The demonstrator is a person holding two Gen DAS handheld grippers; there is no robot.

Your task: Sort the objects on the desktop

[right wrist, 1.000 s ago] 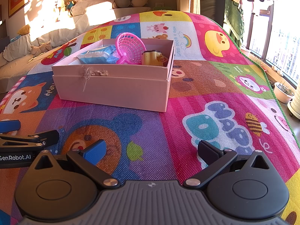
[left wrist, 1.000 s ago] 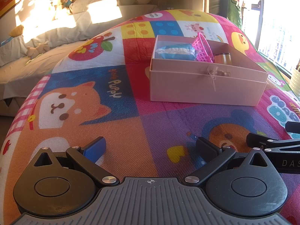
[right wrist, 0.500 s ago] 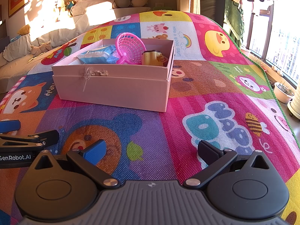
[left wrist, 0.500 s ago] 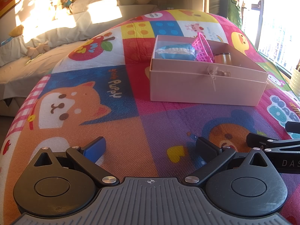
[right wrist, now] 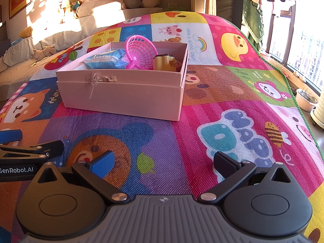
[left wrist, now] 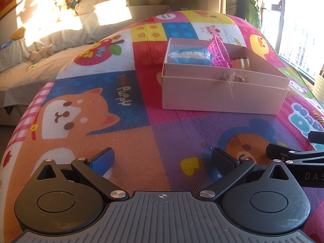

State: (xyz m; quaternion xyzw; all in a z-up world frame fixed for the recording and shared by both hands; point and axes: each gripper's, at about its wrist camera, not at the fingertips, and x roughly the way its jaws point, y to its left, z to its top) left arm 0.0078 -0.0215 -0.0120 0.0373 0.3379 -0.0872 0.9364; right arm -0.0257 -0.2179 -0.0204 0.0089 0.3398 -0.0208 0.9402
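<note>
A pink cardboard box [left wrist: 222, 97] [right wrist: 125, 97] stands on the cartoon play mat. Inside it lie a blue-and-white packet [left wrist: 190, 55] [right wrist: 107, 59], a pink plastic basket [left wrist: 219, 51] [right wrist: 141, 53] tipped on its side, and a yellow-brown container [left wrist: 243, 62] [right wrist: 165, 61]. My left gripper [left wrist: 162, 159] rests open low over the mat, well short of the box, with nothing between its fingers. My right gripper [right wrist: 164, 161] is open and empty too, beside the left one. Each gripper's finger shows at the other view's edge.
The colourful mat [left wrist: 121, 121] [right wrist: 232, 101] covers the whole surface. A sofa with pillows and plush toys [right wrist: 81, 2] runs along the back left. Windows, hanging clothes and plant pots [right wrist: 305, 101] are on the right, past the mat's edge.
</note>
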